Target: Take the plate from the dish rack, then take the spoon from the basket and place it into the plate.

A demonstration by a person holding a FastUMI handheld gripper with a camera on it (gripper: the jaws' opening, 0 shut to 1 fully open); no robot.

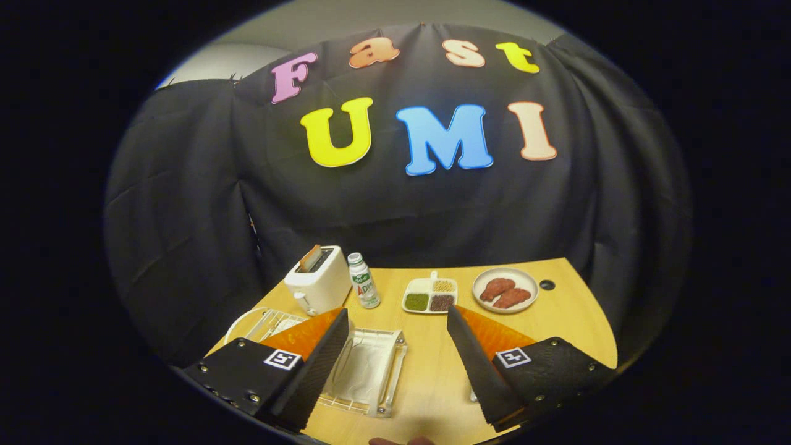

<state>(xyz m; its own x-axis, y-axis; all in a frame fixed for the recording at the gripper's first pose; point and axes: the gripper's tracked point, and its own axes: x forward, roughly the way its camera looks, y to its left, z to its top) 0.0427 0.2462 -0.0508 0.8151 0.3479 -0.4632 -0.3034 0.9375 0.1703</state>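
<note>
Fingers of your hand-held gripper (395, 361): spread wide, holding nothing. Dish rack (369, 371): clear, on surface (575, 321) at 11 o'clock, just ahead of left finger; plate (346, 361) seems upright in it, hard to tell. White wire basket (262, 322): 10 o'clock, behind left finger; spoon unresolved.

My gripper (397, 321) hangs with jaws spread wide above the worktop (432, 383); the clear dish rack (368, 371) lies between them, the toaster (318, 279) beyond.
</note>
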